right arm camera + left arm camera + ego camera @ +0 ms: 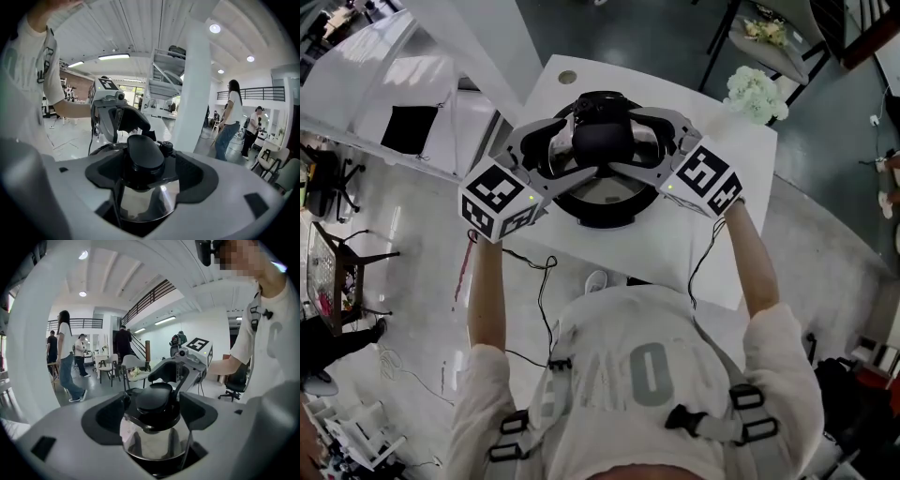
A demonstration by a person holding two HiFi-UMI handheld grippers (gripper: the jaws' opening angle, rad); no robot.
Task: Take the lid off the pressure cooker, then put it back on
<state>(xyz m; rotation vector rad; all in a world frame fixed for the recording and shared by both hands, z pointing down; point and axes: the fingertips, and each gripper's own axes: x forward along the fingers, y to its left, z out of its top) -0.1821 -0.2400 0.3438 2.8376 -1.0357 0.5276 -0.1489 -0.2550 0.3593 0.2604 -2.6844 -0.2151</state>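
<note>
Left jaws: the left gripper (153,401) stands wide, straddling the black oval handle (602,141); the pads are not visibly pressing and nothing is held
Right jaws: the right gripper (151,159) is likewise wide, with the same handle between, reaching in from the opposite side
Lid: the domed polished-steel lid (150,439) seems seated on the black pressure cooker pot (602,217), centre of the head view, on the white table (656,253)
Risk: four jaw tips crowd one handle and may clash; an uneven squeeze could tilt the lid; the small black valve (167,146) could get knocked; nothing steadies the pot
Around: black cables (542,281) hang off the table edge, lower left; white flowers (757,94) sit upper right, well clear
</note>
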